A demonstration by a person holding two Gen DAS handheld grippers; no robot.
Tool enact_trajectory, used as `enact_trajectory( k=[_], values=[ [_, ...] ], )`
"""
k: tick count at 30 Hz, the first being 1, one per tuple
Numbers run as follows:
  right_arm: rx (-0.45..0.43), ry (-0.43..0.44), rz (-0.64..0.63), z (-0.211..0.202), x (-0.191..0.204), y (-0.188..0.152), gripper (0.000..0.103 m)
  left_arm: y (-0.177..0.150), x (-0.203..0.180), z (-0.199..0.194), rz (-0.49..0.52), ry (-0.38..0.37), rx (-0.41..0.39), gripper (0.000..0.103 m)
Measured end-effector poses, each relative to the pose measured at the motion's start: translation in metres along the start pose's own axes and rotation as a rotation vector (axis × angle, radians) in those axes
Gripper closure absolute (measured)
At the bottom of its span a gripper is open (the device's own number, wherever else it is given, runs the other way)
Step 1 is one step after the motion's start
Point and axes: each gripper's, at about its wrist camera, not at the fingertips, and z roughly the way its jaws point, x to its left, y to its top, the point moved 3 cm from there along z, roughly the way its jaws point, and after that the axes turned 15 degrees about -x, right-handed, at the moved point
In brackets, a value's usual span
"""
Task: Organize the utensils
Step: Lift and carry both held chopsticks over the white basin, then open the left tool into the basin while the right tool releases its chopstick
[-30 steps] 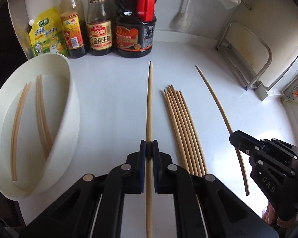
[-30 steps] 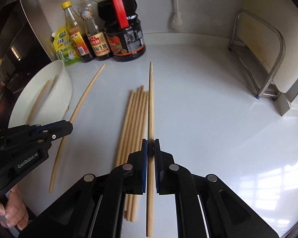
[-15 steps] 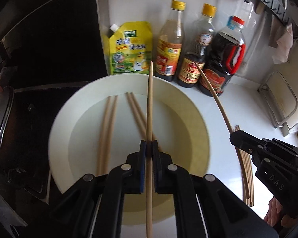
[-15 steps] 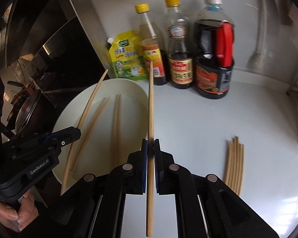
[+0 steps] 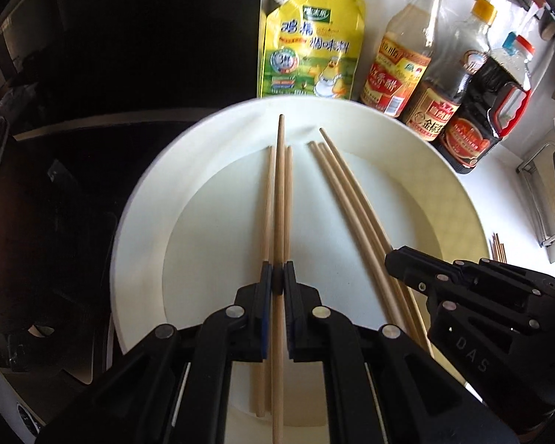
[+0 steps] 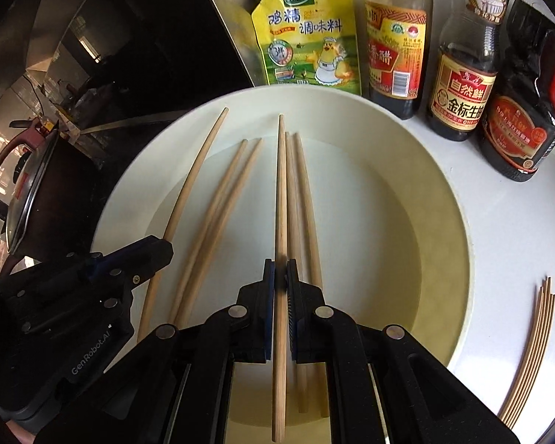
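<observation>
Over the white basin [image 5: 458,199] where four chopsticks already lie, each gripper, left [image 5: 276,282] and right [image 6: 280,280], pinches one chopstick [image 5: 278,199] lengthwise, apparently so both drop in parallel, while a bundle [image 6: 532,336] waits on the counter.

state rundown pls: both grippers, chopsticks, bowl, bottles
left gripper: shut on a chopstick, over the bowl
right gripper: shut on a second chopstick, over the bowl
bowl: holds four loose chopsticks
chopstick bundle: on the counter
sauce bottles: upright, capped
</observation>
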Motion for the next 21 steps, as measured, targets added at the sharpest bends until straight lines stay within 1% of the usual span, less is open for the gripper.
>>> enact_trajectory(
  k=[3, 6, 7, 8, 9, 11, 16, 19, 21],
  values=[
    [0.006, -0.014, 0.008, 0.003, -0.004, -0.001, 0.097, -0.002, 0.003, 0.008, -0.012, -0.015, 0.026, 0.096],
    [0.005, -0.02, 0.006, 0.002, -0.006, -0.003, 0.096, -0.003, 0.006, 0.011, -0.024, -0.015, 0.03, 0.095],
    [-0.003, -0.022, 0.006, 0.0, -0.007, -0.003, 0.096, -0.002, 0.007, 0.011, -0.026, -0.014, 0.027, 0.093],
    [-0.011, -0.025, 0.005, -0.002, -0.007, -0.003, 0.093, -0.001, 0.008, 0.011, -0.026, -0.011, 0.023, 0.087],
    [-0.02, -0.028, 0.0, -0.004, -0.007, -0.002, 0.093, -0.001, 0.009, 0.01, -0.026, -0.008, 0.015, 0.081],
    [-0.031, -0.037, -0.007, -0.008, -0.008, -0.002, 0.093, 0.001, 0.012, 0.006, -0.024, 0.001, 0.002, 0.076],
    [-0.044, -0.037, 0.001, -0.02, -0.01, -0.004, 0.093, 0.002, 0.015, -0.005, -0.027, 0.011, -0.017, 0.072],
    [-0.053, -0.034, 0.002, -0.027, -0.01, -0.007, 0.093, 0.0, 0.015, -0.012, -0.023, 0.013, -0.023, 0.067],
    [-0.061, -0.033, 0.001, -0.033, -0.008, -0.008, 0.093, -0.002, 0.013, -0.018, -0.021, 0.013, -0.029, 0.061]
  ],
)
